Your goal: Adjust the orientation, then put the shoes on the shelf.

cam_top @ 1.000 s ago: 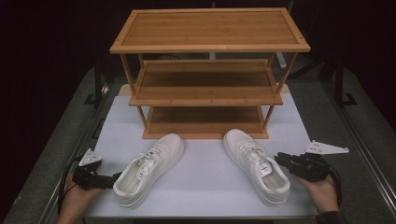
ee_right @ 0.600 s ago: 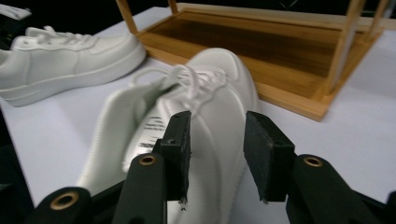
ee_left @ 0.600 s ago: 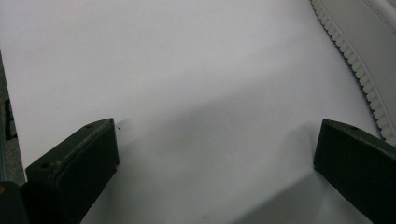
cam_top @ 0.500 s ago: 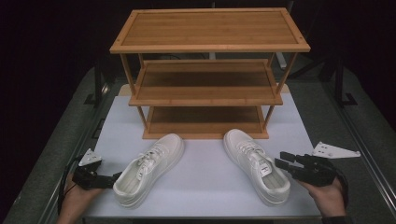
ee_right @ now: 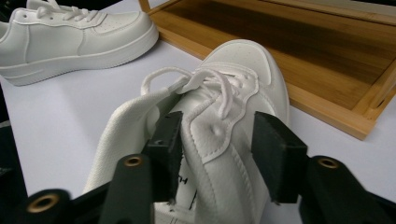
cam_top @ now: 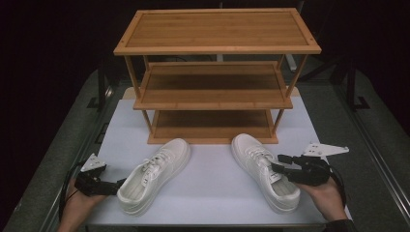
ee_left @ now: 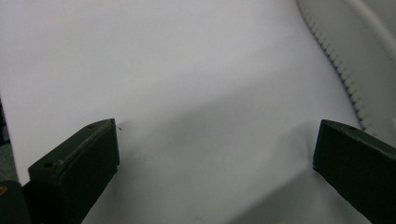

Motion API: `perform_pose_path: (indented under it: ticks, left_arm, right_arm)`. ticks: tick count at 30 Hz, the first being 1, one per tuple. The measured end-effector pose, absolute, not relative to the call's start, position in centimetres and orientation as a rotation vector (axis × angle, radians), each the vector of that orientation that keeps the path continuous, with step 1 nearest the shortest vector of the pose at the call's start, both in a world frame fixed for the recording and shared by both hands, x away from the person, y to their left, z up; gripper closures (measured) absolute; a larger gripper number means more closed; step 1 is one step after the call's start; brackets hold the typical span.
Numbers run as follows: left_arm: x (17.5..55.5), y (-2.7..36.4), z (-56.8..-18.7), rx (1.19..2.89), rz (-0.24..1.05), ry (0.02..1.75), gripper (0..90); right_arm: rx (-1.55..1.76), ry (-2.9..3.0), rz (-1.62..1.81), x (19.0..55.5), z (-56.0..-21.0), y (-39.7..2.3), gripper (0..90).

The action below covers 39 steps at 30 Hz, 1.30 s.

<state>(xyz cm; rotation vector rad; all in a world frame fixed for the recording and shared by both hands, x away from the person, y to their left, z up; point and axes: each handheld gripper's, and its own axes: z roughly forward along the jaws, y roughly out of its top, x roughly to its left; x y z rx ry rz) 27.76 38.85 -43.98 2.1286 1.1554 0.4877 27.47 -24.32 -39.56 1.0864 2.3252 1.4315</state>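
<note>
The bamboo rack (cam_top: 216, 77) fills the upper centre, its shelves bare. Lower right, the right gripper (cam_top: 279, 167) has moved onto the right sneaker (cam_top: 263, 169), jaws spread astride its collar, suggesting a lift. Lower left, the left gripper (cam_top: 118, 184) stays spread beside the left sneaker (cam_top: 154, 175)

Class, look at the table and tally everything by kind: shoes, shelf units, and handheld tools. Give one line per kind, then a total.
White shoes: 2, the left shoe and the right shoe
Wooden shelf units: 1, the three-tier rack
Handheld tools: 2, the left tool and the right tool
Total: 5
</note>
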Motion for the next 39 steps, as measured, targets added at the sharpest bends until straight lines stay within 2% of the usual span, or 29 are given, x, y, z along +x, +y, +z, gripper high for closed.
perform_pose_path:
  ticks: [4, 7, 13, 14, 17, 19, 21, 29, 30, 35, 39]
  left_arm:
    - [27.2, 38.7, -41.8, 2.100, 0.501, 1.105, 0.1]
    - [26.8, 38.4, -40.0, 2.054, 0.481, 1.044, 0.1]
    - [26.3, 36.4, -38.5, 2.009, 0.404, 0.921, 0.8]
    - [26.3, 36.2, -38.5, 2.011, 0.398, 0.902, 5.5]
    - [26.5, 35.0, -38.4, 2.023, 0.374, 0.868, 8.4]
    - [26.6, 34.4, -38.4, 2.029, 0.370, 0.838, 15.7]
    - [26.8, 34.0, -38.5, 2.036, 0.351, 0.819, 18.7]
    - [27.8, 32.8, -38.7, 2.057, 0.293, 0.755, 59.2]
    - [27.8, 32.7, -38.6, 2.062, 0.284, 0.746, 67.7]
    - [27.7, 32.5, -38.1, 2.088, 0.322, 0.748, 82.1]
    - [27.7, 32.5, -37.9, 2.058, 0.313, 0.771, 84.4]
  right_arm:
    - [1.070, 2.334, 1.431, 27.6, -39.5, -24.4, 56.6]
    - [1.045, 2.355, 1.365, 27.6, -39.4, -23.8, 50.1]
    - [1.023, 2.336, 1.357, 27.6, -39.2, -23.8, 67.7]
    - [1.022, 2.334, 1.360, 27.6, -39.2, -23.8, 70.3]
    - [1.018, 2.324, 1.360, 27.5, -39.1, -23.9, 77.1]
    - [1.018, 2.326, 1.358, 27.6, -39.1, -24.0, 79.5]
    - [1.015, 2.319, 1.360, 27.6, -39.1, -24.1, 81.2]
    - [1.034, 2.318, 1.377, 27.7, -39.1, -24.4, 83.1]
    - [1.036, 2.317, 1.382, 27.7, -39.1, -24.4, 83.3]
    - [1.050, 2.330, 1.418, 28.0, -39.1, -24.6, 83.7]
    - [1.064, 2.318, 1.458, 28.1, -38.9, -25.1, 83.9]
